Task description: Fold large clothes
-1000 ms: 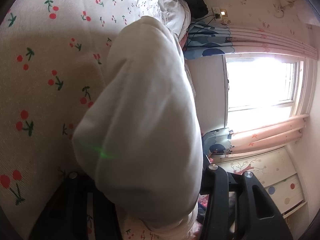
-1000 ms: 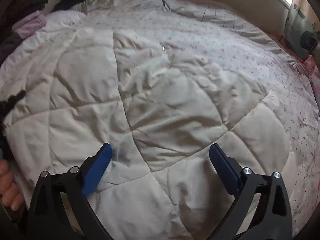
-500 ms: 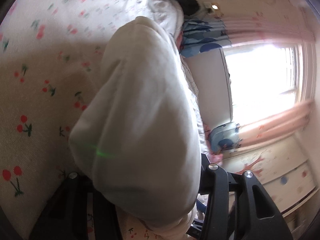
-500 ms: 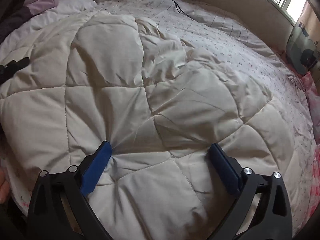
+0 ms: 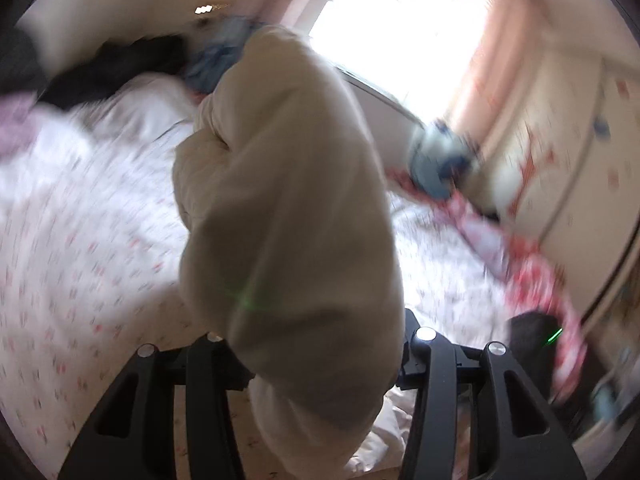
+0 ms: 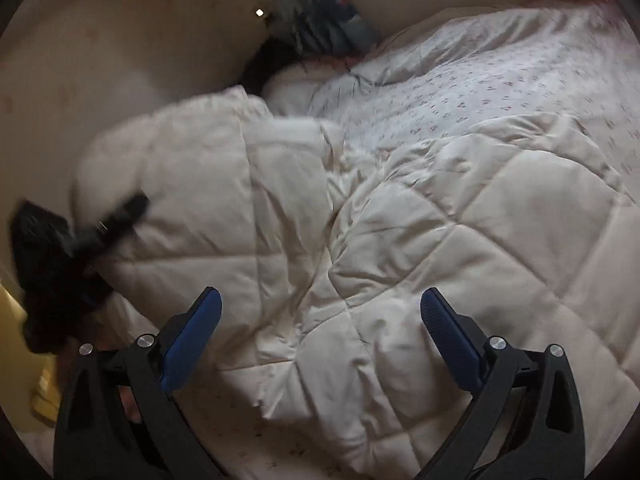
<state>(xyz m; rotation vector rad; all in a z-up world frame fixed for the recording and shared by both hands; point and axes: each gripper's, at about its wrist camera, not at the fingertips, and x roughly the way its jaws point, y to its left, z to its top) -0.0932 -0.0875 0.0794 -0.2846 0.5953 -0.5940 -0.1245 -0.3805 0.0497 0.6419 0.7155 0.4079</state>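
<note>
Bedroom with a bright window (image 5: pixel 400 20), pink curtains (image 5: pixel 512 52) and a pale cupboard (image 5: pixel 576 152) down the right side, all smeared by motion blur. Bed sheet (image 5: pixel 72 216) white with small red sprigs, spread under everything. Dark clothes (image 5: pixel 120 68) heaped at the head of the bed, next to a blue bundle (image 5: pixel 224 52).

Left claw (image 5: pixel 320 360) clenched on a thick fold of the cream quilt (image 5: pixel 288 200); fold bulging up between the black arms and filling the middle of the left wrist view, hiding both fingertips. Seen from the right wrist view, same claw (image 6: pixel 96 232) a black blur at the left edge, gripping the quilt's raised edge there.

Right claw (image 6: pixel 320 328) released, blue pads (image 6: pixel 192 340) standing wide apart, nothing pinched between them. Poised just above the quilt (image 6: pixel 420 240); cannot tell whether touching. Quilt lying rumpled across the near part of the bed, stitched in big squares, left portion lifted and doubled toward the wall (image 6: pixel 100 60), sprigged sheet (image 6: pixel 460 80) bare beyond it.
</note>
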